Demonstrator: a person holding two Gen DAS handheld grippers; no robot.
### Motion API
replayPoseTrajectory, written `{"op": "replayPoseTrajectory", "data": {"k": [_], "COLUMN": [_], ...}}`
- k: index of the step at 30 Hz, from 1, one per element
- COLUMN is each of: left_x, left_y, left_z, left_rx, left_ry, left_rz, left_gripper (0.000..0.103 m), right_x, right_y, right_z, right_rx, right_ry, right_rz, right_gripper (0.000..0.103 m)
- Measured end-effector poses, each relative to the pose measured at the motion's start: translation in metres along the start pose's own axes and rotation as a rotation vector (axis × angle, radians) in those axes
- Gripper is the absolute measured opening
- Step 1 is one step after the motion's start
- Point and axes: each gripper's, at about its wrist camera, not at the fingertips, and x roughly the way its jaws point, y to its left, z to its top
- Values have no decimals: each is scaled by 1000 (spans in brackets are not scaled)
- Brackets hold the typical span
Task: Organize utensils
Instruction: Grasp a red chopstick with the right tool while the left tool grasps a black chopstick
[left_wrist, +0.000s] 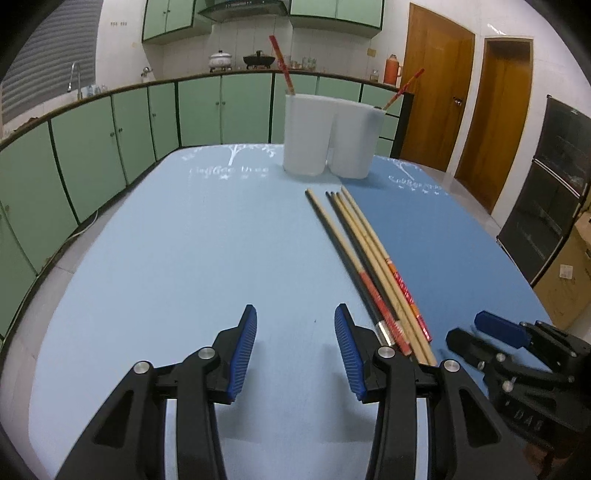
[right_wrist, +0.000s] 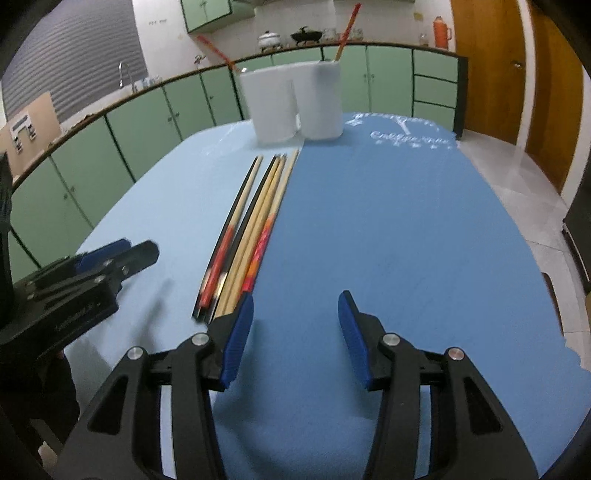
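Blue-covered desk (left_wrist: 184, 240) is seen; white twin-cup plastic holder (left_wrist: 328, 136) at far edge, wooden chopstick bundle (left_wrist: 369, 258) laid before it. Left gripper (left_wrist: 295, 354) and right gripper (right_wrist: 295, 336) fingers half-open, empty. Several sticks could be pinched together, being tightly packed.

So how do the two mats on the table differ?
The left mat is pale blue; the right mat is a deeper blue. The left gripper hangs over the left mat, the right gripper over the right mat. Both carry white tree print, and the chopsticks lie where they meet.
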Motion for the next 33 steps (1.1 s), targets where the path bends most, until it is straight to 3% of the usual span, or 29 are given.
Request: {"op": "replayPoseTrajectory", "data": {"k": [9,13,16,18,20,33], "left_x": [0,-2,-3,-4,-6,-4], "left_y": [7,8,5,3,0,-32], "left_z": [-6,-5,-7,-7,-7,-13], "left_rx": [-12,-13,-7,-2,-2,44], "left_ry": [22,20,20,18,20,34], "left_rz": [11,7,-1,-16,-36,-96], "left_gripper": [43,43,43,43,43,43], "right_x": [5,8,12,13,14,3], "right_y": [20,22,24,25,24,-16], "right_z": [-5,-2,1,1,1,0], "right_rx": [-79,-76,-85,-91,-98,-17], "right_ry": [7,-3,-11,-17,-19,-26], "right_rz": [-2,-17,-32,-28,-23,-67], "right_gripper": [47,42,32,15,6,5]}}
